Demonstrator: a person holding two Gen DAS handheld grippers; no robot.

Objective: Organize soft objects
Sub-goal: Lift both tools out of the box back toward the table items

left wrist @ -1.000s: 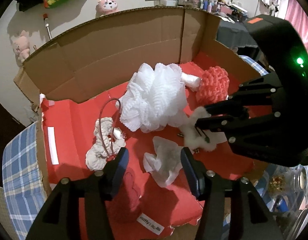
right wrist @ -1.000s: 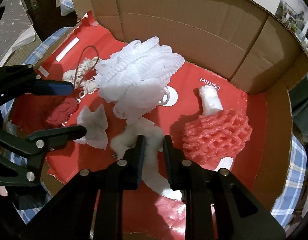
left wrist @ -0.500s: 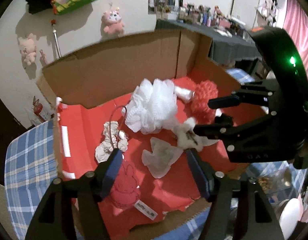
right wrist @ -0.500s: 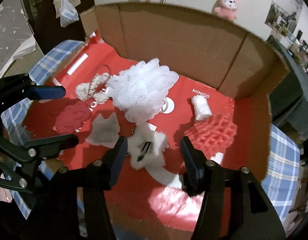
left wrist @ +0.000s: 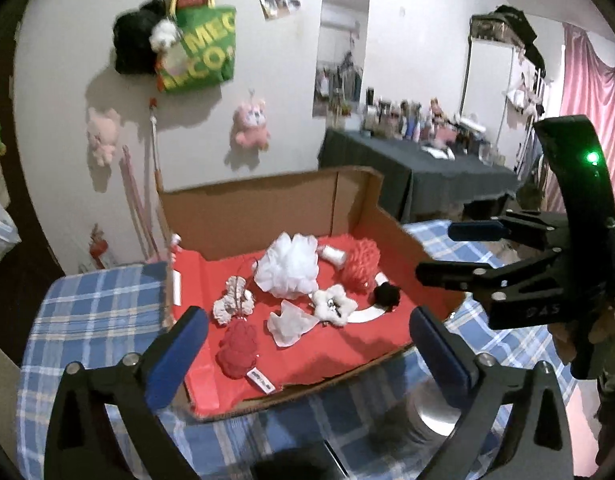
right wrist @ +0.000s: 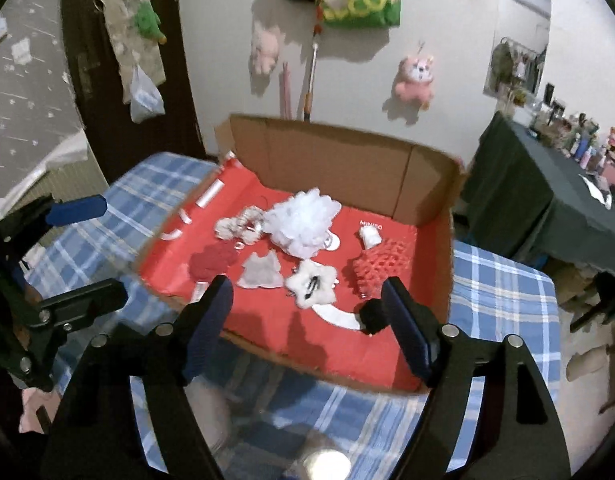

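A cardboard box (left wrist: 267, 200) (right wrist: 339, 160) with a red lining holds several soft things: a white mesh puff (left wrist: 289, 264) (right wrist: 305, 220), a red knitted puff (left wrist: 361, 266) (right wrist: 381, 266), a white fluffy star with a hair clip (left wrist: 333, 306) (right wrist: 311, 284), a black pom-pom (left wrist: 387, 295) (right wrist: 371, 314), a red bunny plush (left wrist: 239, 346) (right wrist: 211, 262), a pale cloth (left wrist: 289, 320) (right wrist: 261, 274) and a white knitted charm (left wrist: 233, 304) (right wrist: 237, 226). My left gripper (left wrist: 307, 352) (right wrist: 81, 248) is open and empty, above the box's near edge. My right gripper (right wrist: 307, 320) (left wrist: 455, 252) is open and empty, held back from the box.
The box stands on a blue plaid cloth (left wrist: 91, 312) (right wrist: 503, 292). A dark table (left wrist: 419, 176) with bottles is at the back right. Plush toys (left wrist: 249, 124) and a green bag (left wrist: 199, 52) hang on the wall. A shiny round object (right wrist: 325, 464) lies below the grippers.
My right gripper opened and let go of the white fluffy star, which now lies in the box. Both grippers rose and pulled back from the box, opening wider.
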